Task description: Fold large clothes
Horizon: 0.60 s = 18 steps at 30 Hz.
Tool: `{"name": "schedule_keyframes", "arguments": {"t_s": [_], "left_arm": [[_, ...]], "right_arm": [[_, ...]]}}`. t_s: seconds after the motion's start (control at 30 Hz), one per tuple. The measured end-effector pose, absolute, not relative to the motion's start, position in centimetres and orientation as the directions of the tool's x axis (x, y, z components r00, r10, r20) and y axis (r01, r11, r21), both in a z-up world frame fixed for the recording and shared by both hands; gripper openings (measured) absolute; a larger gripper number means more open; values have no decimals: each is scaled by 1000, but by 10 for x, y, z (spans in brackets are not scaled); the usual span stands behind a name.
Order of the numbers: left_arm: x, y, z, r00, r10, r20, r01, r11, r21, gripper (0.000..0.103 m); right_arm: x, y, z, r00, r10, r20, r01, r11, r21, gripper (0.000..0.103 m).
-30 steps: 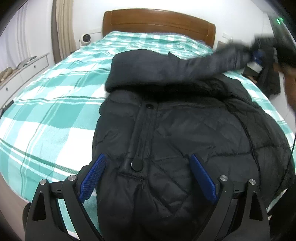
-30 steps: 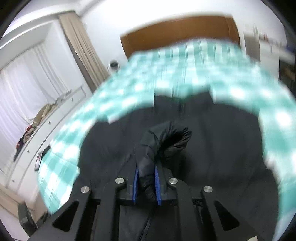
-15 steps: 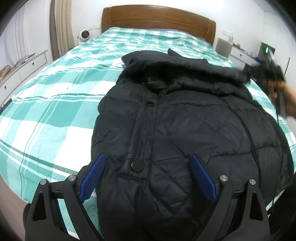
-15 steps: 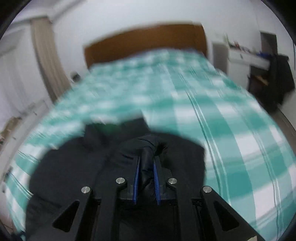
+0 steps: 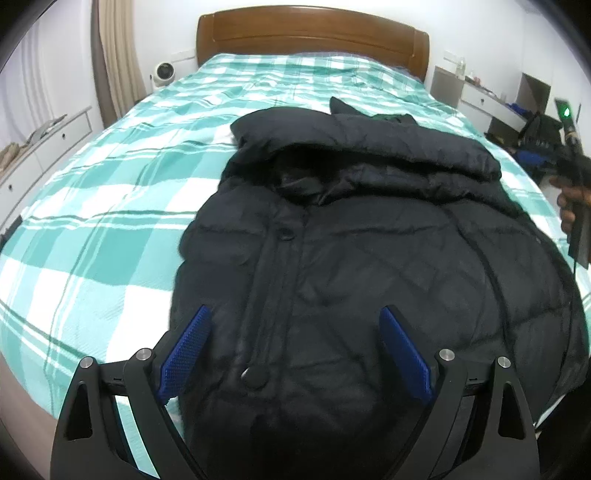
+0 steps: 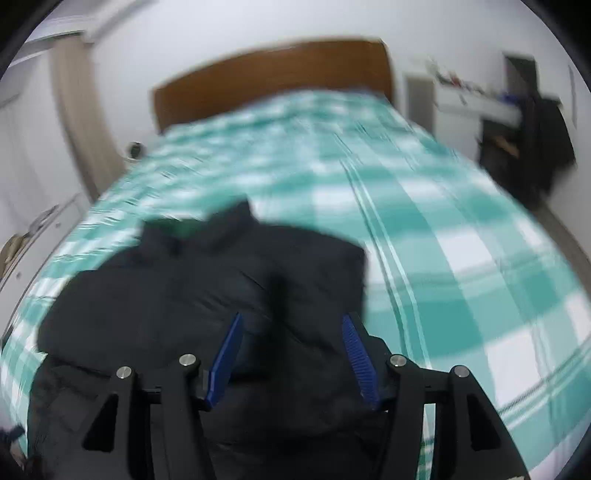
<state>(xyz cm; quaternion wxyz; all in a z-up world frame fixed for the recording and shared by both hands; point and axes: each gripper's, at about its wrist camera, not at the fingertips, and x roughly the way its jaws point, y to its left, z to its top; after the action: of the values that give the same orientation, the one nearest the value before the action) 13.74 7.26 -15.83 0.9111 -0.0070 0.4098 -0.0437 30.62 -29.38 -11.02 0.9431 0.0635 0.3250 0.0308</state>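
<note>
We see a black quilted puffer jacket [image 5: 369, 258] lying front-up on the bed's teal-and-white checked cover [image 5: 110, 206], hood toward the brown wooden headboard [image 5: 310, 33]. Our left tool [image 5: 293, 350] hangs wide above its hem, gripping nothing. Our right tool [image 6: 291, 358] is opening over the jacket, its blue pads [image 6: 225, 354] clear of the fabric.

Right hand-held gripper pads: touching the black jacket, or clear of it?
Cannot tell. In the right wrist view, the right hand-held gripper has its jaws opening over the black jacket, nothing pinched between them, but blur hides whether the pads rest on the fabric.
</note>
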Motion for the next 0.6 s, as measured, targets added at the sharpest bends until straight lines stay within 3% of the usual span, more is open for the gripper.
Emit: {"name": "schedule_keyframes", "arguments": {"t_s": [0.1, 0.2, 0.3, 0.47, 0.6], "left_arm": [[152, 65, -152, 659, -85, -747, 78, 996, -44, 93], [175, 61, -132, 681, -87, -727, 94, 995, -31, 93], [211, 64, -107, 713, -104, -693, 96, 994, -50, 94], [288, 62, -91, 730, -97, -676, 76, 995, -61, 95], [342, 56, -122, 682, -80, -727, 50, 997, -64, 95]], "right_arm": [[311, -263, -98, 789, 197, -581, -150, 980, 129, 58], [332, -241, -119, 733, 250, -633, -215, 968, 133, 58], [356, -243, -173, 596, 245, -764, -159, 970, 187, 56], [355, -256, -198, 602, 276, -749, -113, 959, 261, 56], [354, -254, -200, 598, 255, -760, -112, 965, 236, 56]]}}
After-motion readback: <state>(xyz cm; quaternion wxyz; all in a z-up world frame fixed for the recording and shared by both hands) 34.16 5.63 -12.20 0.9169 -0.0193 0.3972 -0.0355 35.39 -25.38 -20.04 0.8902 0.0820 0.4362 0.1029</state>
